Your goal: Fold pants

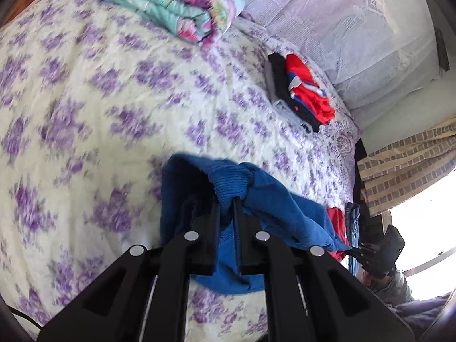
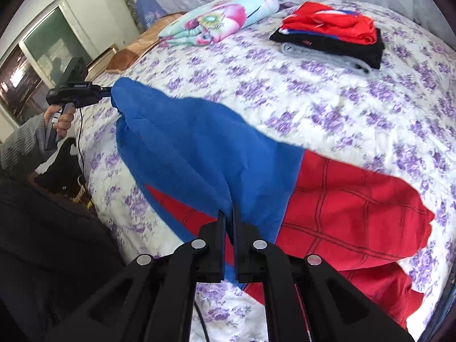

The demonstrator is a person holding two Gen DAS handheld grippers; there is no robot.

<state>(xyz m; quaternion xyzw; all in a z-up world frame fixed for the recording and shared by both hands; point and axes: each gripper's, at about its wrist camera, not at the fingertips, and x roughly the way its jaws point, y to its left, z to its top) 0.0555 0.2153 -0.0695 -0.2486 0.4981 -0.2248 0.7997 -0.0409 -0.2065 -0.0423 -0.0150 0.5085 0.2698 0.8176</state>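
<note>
The pants (image 2: 216, 154) are blue at the waist with red, grid-lined legs (image 2: 356, 216). They hang stretched between both grippers above the bed, with the red legs resting on the bedspread. My left gripper (image 1: 227, 199) is shut on the blue ribbed waistband (image 1: 230, 182); it also shows in the right wrist view (image 2: 107, 91) at the far left end of the pants. My right gripper (image 2: 229, 212) is shut on the blue fabric near the middle; it shows in the left wrist view (image 1: 356, 252) at the far right.
The bed has a white bedspread with purple flowers (image 1: 99, 99). A stack of folded red, black and grey clothes (image 2: 330, 37) lies at the back. A folded floral quilt (image 2: 222, 17) lies beside it. A bright window (image 1: 424, 228) is on the right.
</note>
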